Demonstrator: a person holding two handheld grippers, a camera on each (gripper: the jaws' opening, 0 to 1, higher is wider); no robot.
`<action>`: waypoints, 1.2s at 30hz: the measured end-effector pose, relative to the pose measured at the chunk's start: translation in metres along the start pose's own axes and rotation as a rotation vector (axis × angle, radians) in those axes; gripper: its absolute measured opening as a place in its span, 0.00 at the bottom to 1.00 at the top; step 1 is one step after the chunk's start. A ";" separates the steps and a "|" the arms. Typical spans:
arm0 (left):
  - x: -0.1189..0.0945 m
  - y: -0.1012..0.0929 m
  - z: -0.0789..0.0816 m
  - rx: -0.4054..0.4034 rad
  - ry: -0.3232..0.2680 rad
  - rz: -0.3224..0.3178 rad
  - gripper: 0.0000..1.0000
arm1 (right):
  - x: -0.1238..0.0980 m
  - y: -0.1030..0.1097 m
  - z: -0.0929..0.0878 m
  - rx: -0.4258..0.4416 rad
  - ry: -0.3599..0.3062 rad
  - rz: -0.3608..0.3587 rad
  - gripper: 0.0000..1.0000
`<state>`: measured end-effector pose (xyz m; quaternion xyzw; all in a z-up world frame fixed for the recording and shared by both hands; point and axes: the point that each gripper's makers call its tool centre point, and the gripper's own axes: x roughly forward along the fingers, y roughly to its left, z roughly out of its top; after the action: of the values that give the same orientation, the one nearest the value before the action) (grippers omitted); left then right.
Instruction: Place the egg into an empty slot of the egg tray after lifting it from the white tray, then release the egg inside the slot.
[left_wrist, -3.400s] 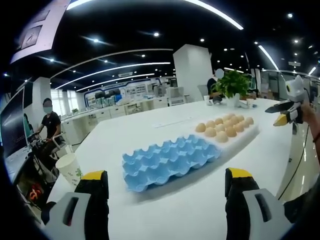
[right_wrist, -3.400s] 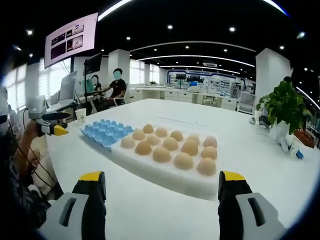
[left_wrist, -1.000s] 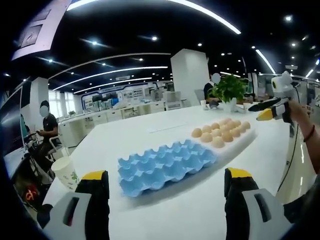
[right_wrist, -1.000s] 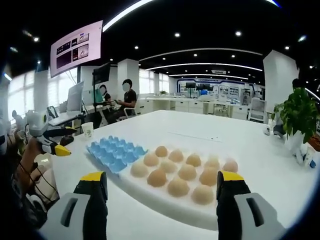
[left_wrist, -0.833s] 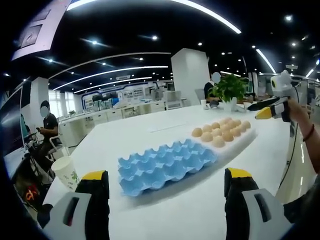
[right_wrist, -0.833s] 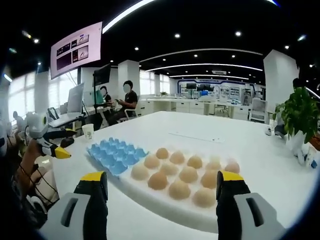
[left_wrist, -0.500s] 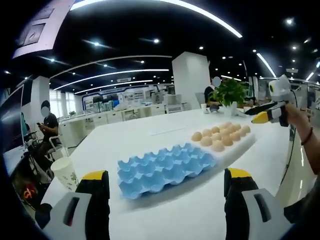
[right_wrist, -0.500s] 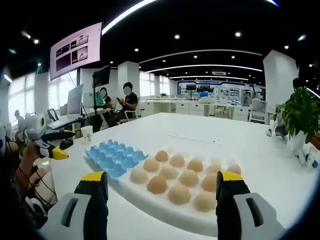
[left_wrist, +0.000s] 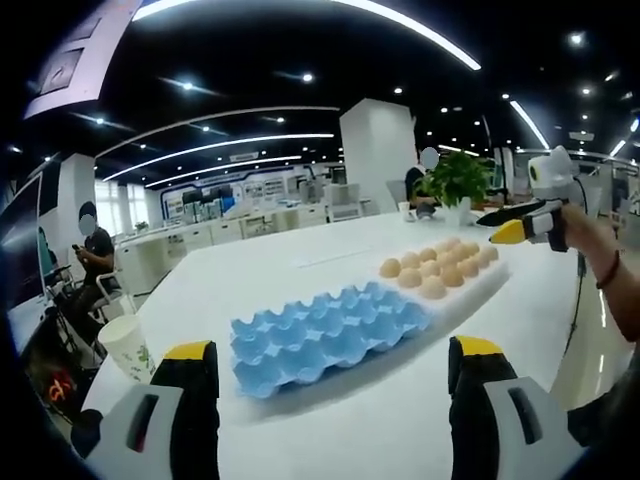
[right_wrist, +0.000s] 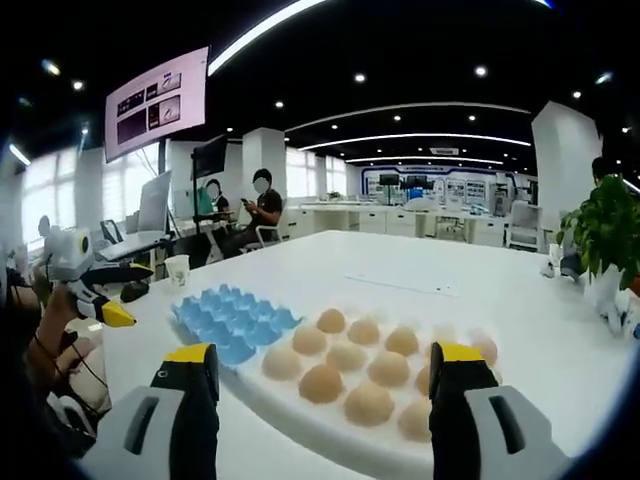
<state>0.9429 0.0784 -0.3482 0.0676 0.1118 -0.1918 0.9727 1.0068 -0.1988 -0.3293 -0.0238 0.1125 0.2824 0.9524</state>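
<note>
Both grippers (left_wrist: 325, 400) (right_wrist: 325, 400) aloft, jaws apart

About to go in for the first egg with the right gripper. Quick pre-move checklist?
1. Right gripper open, nothing between its jaws: ok.
2. Eggs sitting in the white tray, ahead of the jaws: ok.
3. Blue egg tray slots free: ok, none filled.
4. Left gripper open and back from both trays: ok.
5. Jaws lined up on one egg: not ok, several lie between them.
6. Egg tray steady on the table: cannot tell.
</note>
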 end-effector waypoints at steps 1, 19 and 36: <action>0.000 0.000 0.000 0.000 -0.002 0.001 0.98 | 0.001 0.001 0.001 0.001 -0.003 0.004 0.90; -0.002 -0.002 0.002 0.004 -0.009 -0.010 0.98 | 0.021 0.012 0.010 0.016 -0.034 0.040 0.86; -0.002 -0.001 -0.001 0.008 -0.001 -0.006 0.97 | 0.038 0.013 -0.002 -0.005 -0.001 0.015 0.79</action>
<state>0.9408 0.0783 -0.3488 0.0709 0.1106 -0.1954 0.9719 1.0304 -0.1673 -0.3399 -0.0251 0.1113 0.2897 0.9503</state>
